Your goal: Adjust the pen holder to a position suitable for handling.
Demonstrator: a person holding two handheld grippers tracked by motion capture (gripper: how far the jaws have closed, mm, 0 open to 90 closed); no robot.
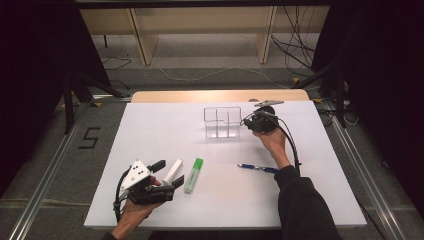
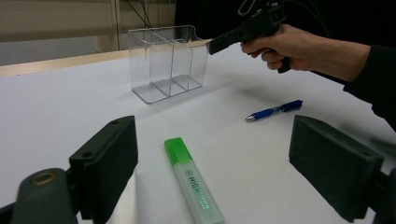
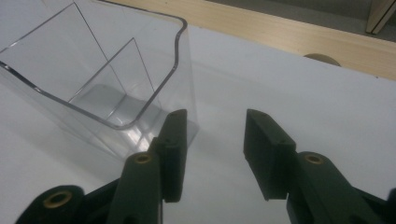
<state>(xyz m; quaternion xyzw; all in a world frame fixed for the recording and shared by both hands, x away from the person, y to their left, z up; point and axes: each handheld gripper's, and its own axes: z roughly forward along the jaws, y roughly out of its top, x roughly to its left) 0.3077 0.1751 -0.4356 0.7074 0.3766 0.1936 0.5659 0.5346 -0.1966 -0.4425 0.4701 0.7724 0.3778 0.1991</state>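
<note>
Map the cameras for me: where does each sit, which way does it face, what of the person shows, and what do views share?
High view: above the person's side, facing forward and down on the white table; both forearms, left gripper, right gripper.
Left gripper view: rides the left gripper, facing across the table; open jaws, the other hand.
Right gripper view: rides the right gripper, beside the clear organizer; open jaws.
Shared: the organizer in all three; green highlighter and blue pen in the first two.

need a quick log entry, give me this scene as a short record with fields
surface: white table
left gripper: open, highlighter between its jaws, untouched
right gripper: open, empty, beside the organizer's wall
organizer: clear, upright, compartments empty
highlighter: green, lying flat
white block: beside the highlighter
pen: blue, lying flat near the right forearm
</note>
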